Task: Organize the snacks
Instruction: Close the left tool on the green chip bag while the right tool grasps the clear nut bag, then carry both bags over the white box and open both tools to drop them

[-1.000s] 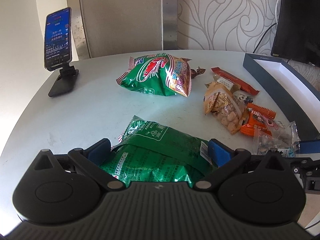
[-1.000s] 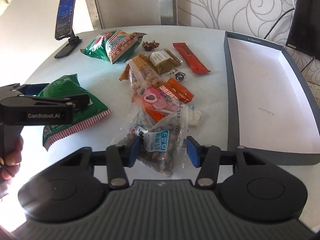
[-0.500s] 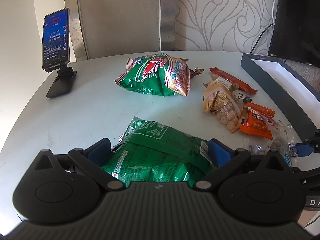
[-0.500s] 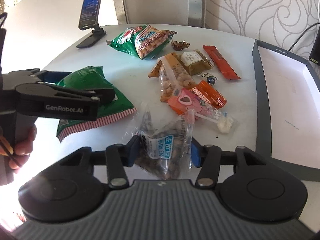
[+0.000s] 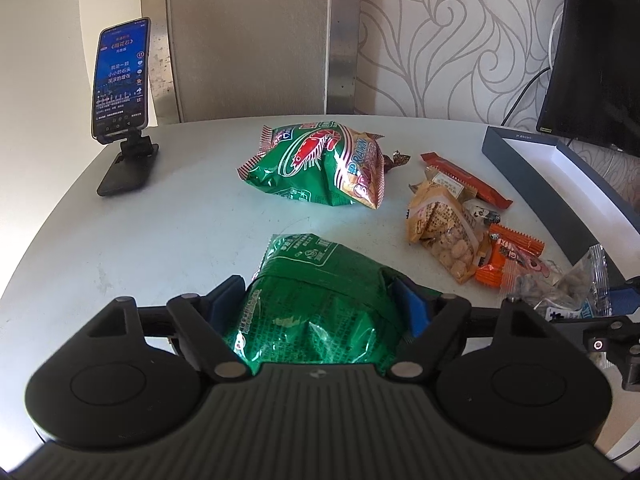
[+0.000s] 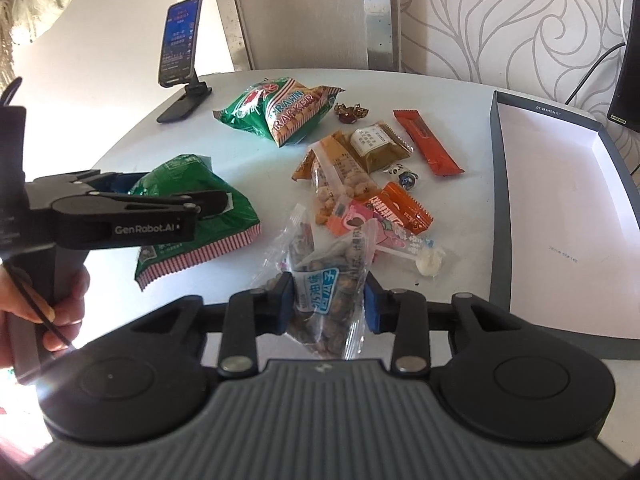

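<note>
A dark green snack bag [image 5: 304,256] lies on the white table [image 5: 160,240], close to me. My left gripper [image 5: 320,300] has its jaws closing on it, and the blue pads press into its sides so the foil bulges up. The right wrist view shows this gripper [image 6: 172,190] from the side, over the same bag [image 6: 236,216], with a hand on its grip. My right gripper [image 6: 329,300] has its jaws closing on a clear bag of brown nuts [image 6: 320,280], pinched between the pads and standing upright. That bag [image 5: 576,288] shows at the right edge of the left wrist view.
A grey box with a white inside [image 6: 496,200] lies on the right. A prawn cracker bag [image 5: 324,168] sits mid-table, with several small snack packs [image 5: 444,224] beside it. A phone on a stand [image 5: 120,80] stands back left. A dark monitor [image 5: 600,48] hangs at the right.
The left jaws have come in from wide apart and now squeeze the green bag. The right jaws have narrowed on the nut bag, which now stands bunched upright between them.
</note>
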`<state>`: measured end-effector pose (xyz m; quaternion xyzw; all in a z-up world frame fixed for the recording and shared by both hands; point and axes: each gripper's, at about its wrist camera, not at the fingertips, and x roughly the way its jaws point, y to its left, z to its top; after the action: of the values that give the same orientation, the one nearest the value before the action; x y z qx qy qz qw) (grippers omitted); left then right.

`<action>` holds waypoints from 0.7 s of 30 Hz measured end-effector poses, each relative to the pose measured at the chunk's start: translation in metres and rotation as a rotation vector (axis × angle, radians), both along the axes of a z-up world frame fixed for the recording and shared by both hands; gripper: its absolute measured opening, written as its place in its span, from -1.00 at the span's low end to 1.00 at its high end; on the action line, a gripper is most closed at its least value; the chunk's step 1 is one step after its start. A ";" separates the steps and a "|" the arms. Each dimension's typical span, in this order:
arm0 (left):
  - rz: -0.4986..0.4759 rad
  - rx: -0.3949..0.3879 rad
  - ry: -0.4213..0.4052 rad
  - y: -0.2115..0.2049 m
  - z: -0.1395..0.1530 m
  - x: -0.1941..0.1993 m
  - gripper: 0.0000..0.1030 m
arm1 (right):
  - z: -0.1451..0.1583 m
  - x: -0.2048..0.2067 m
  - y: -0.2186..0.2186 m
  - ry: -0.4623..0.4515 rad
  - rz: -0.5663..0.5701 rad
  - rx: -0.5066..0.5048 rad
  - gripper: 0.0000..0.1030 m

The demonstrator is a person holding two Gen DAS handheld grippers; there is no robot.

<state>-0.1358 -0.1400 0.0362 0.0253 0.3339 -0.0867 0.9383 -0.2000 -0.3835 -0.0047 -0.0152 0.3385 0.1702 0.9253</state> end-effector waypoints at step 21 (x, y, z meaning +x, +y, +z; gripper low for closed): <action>-0.083 -0.018 -0.057 -0.005 0.050 -0.003 0.44 | 0.046 -0.014 -0.006 -0.059 -0.050 0.007 -0.27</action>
<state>-0.1384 -0.1448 0.0867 0.0334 0.3050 -0.1278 0.9432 -0.2140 -0.3893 0.0412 -0.0085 0.3109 0.1478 0.9389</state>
